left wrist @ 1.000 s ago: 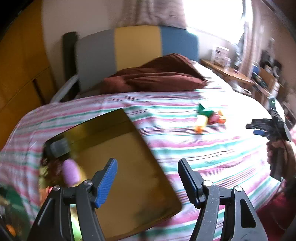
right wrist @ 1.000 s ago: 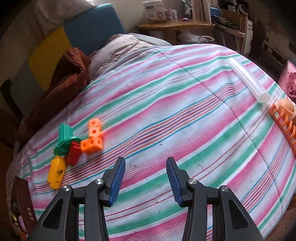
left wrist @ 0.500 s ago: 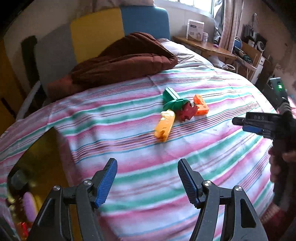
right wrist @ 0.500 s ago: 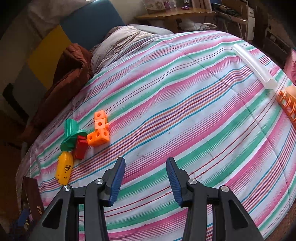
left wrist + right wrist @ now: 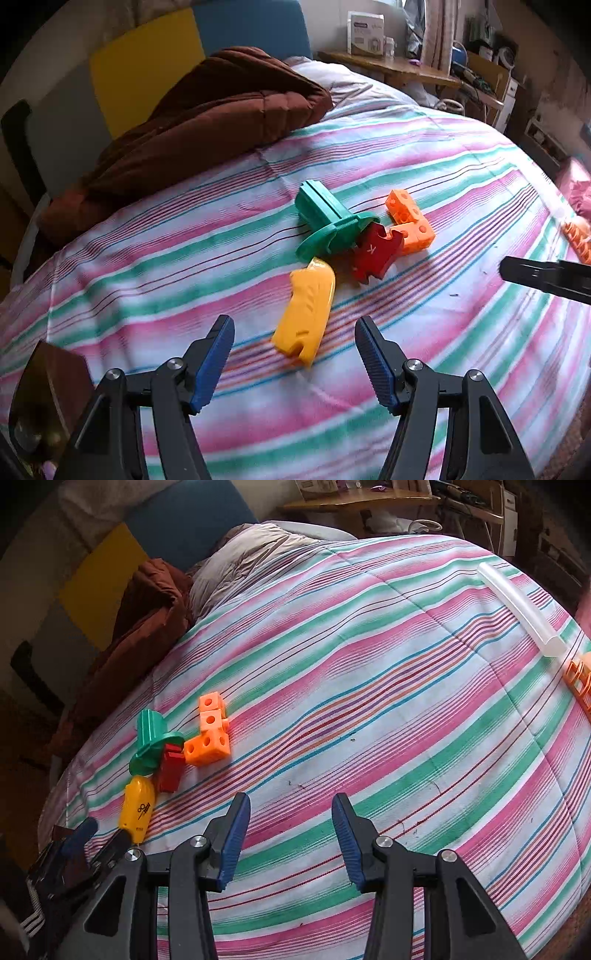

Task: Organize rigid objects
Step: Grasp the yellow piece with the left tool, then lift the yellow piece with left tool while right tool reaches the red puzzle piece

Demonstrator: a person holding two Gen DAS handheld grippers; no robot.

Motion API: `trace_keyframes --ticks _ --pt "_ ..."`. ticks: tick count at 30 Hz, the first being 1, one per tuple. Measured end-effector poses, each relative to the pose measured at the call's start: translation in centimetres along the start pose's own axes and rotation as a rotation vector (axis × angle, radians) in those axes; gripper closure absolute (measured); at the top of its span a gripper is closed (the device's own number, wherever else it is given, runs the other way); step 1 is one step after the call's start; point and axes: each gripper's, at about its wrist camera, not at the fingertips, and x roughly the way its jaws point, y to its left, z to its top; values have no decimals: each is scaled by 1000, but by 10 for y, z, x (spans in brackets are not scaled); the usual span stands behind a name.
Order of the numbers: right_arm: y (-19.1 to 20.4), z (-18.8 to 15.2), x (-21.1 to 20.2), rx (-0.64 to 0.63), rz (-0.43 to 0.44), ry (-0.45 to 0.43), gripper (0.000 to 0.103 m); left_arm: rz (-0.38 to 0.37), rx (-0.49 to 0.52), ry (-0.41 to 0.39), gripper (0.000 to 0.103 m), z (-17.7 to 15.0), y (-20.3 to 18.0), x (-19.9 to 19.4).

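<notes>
While both claws stand apart and empty, the left gripper (image 5: 294, 354) frames the yellow plastic piece (image 5: 306, 311) at lower centre, long axis running toward the green piece (image 5: 328, 223); the right gripper (image 5: 291, 836) hovers over striped bedding (image 5: 388, 701).

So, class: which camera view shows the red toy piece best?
The left wrist view: the red piece lies close and face-up, its notched outline and white mark clear. The right wrist view shows it smaller, side-on, partly under the green piece.
</notes>
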Motion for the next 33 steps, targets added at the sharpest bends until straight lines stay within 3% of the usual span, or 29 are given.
trace_keyframes --ticks 4,6,8,10,16,22,33 --pt "1 -1 -1 -10 -8 -3 57 21 18 -5 35 8 -6 17" --pt "1 -1 1 -17 -9 4 57 5 4 7 44 11 -8 27" --pt "2 -2 2 -23 -15 6 57 11 13 16 65 10 -10 33" --pt "3 -1 2 -30 -14 5 57 2 6 -10 73 7 -10 34" --pt "4 -1 3 -42 -11 2 57 31 19 -42 73 1 -16 36" --pt "3 0 3 -44 -20 -3 57 50 16 -25 74 -3 -18 30" --pt "7 -3 8 -66 -12 15 57 30 -42 -14 74 -58 -26 -11"
